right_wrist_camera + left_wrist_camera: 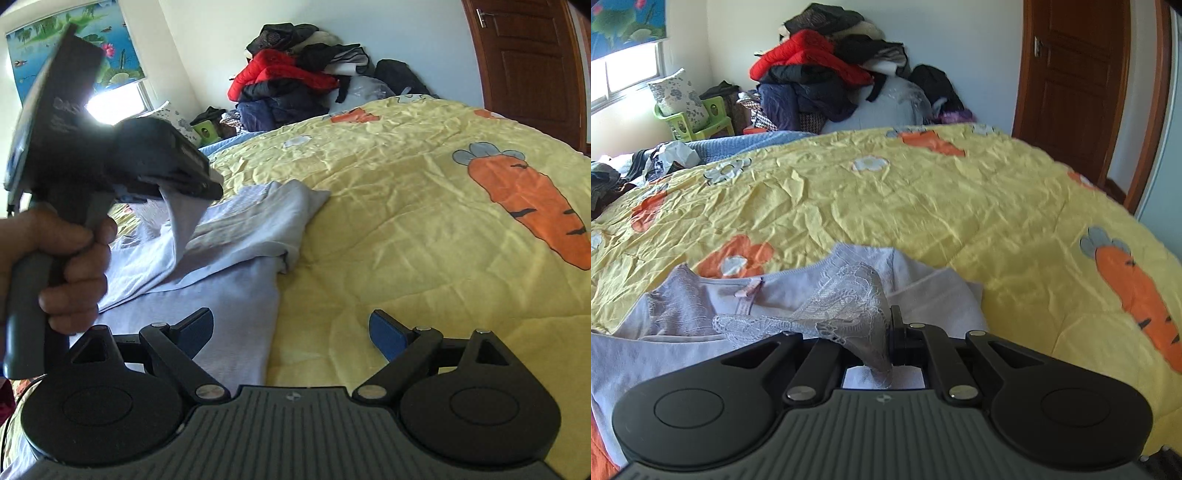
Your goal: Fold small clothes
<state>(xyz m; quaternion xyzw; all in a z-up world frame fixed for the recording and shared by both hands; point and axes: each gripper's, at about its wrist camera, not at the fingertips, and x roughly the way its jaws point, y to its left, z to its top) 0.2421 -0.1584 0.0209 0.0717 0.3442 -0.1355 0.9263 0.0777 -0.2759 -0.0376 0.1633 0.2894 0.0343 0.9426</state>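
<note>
Left wrist view: the left tongs (886,343) pinch a lace edge of the lilac garment (783,295) on the yellow quilt (923,206), lifting it mid-fold. Right tongs (291,332) gape wide, holding nothing; next, they likely need to pin the cloth.

Right gripper (291,334): black linkage arms, silver pivot screws, blue pads (386,334), ribbed grey base with small logo. Left gripper (886,343) same build. Bare hand (59,254) on grey handle.

a yellow carrot-print quilt (406,229) covers the bed; a heap of coats (827,74) rises by the wall, near a brown wooden door (1078,81).
</note>
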